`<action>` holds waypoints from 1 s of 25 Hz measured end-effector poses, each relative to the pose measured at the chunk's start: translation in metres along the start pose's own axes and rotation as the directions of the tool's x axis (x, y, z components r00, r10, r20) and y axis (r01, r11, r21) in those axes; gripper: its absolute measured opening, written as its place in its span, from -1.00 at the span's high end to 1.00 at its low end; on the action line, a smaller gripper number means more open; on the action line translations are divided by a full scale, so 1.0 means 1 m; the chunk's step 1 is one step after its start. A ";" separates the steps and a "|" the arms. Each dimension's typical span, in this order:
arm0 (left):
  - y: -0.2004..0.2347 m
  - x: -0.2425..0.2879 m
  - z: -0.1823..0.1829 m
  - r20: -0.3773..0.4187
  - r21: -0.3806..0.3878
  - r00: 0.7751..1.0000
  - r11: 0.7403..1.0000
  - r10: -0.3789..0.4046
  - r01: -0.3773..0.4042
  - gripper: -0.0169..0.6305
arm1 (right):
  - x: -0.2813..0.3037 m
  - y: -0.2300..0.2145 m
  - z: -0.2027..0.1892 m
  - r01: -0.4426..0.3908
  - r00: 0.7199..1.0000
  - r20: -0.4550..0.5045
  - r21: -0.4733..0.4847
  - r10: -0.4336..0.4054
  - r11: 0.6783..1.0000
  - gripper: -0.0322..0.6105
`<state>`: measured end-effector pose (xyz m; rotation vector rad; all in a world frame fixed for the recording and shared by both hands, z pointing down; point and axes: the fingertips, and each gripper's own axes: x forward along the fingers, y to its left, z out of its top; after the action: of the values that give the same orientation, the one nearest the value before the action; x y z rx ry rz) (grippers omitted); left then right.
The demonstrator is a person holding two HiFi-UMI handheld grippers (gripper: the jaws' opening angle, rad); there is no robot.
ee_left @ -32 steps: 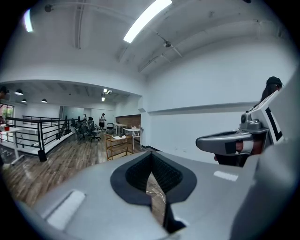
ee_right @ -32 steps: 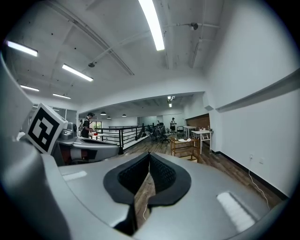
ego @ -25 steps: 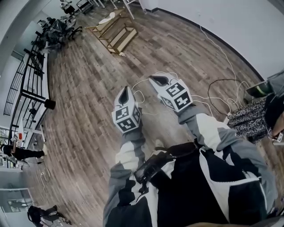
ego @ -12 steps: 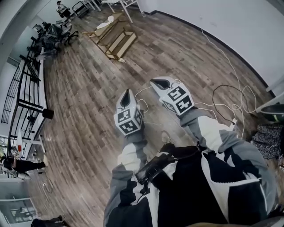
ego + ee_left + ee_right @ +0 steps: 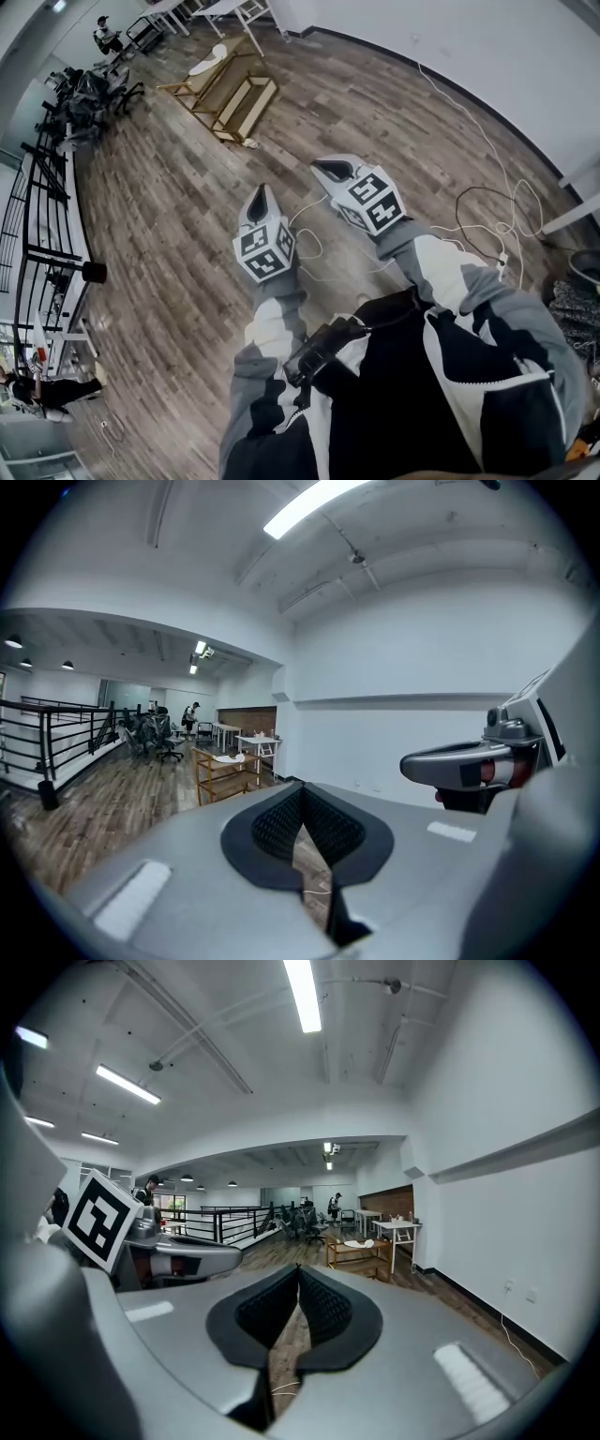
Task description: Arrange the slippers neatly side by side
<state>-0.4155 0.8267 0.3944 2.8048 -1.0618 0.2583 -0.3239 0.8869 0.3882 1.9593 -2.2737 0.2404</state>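
The only thing that could be the slippers is a pale shape (image 5: 208, 58), off-white and flat, lying on the top of the wooden rack (image 5: 234, 94). From here it is too small to tell whether it is one slipper or a pair, or which way it points.

Both tools are well apart from the rack, on your side of it, with bare plank floor (image 5: 169, 216) in between. Your left tool (image 5: 262, 192) and right tool (image 5: 323, 169) are held out in front of you, just beside each other, both aimed roughly toward the rack. In each gripper view the rack and the pale shape sit far off, above the tips.

The left tool's black ribbed pads are pressed together at the tips with nothing caught in them. The right tool's pads meet the same way and are also empty.

Below the tools, on the near side of the rack, white cables (image 5: 305, 239) loop over the floor. Beyond the rack stand white desks (image 5: 234, 7) and office chairs (image 5: 89, 89), and a black railing (image 5: 47, 187) runs off to its left.
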 end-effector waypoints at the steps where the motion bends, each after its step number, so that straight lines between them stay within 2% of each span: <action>1: 0.006 0.007 0.002 0.004 -0.005 1.000 1.000 -0.001 0.001 0.91 | 0.007 -0.003 0.000 0.004 1.000 -0.004 -0.002 -0.004 1.000 0.86; 13: 0.037 0.104 0.010 -0.009 -0.014 1.000 1.000 -0.023 0.023 0.91 | 0.086 -0.064 0.010 0.017 1.000 -0.016 0.007 -0.017 1.000 0.86; 18: 0.048 0.156 0.009 -0.034 0.003 0.999 1.000 0.000 0.000 0.91 | 0.132 -0.105 0.018 -0.021 1.000 -0.010 0.013 0.021 1.000 0.86; 25: 0.073 0.246 0.032 -0.046 -0.030 0.996 0.997 0.076 -0.077 0.91 | 0.210 -0.170 0.032 -0.110 0.994 -0.023 0.014 0.110 0.994 0.86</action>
<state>-0.2786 0.6087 0.4185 2.7209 -1.1543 0.3078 -0.1864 0.6526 0.4051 1.8292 -2.3733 0.2890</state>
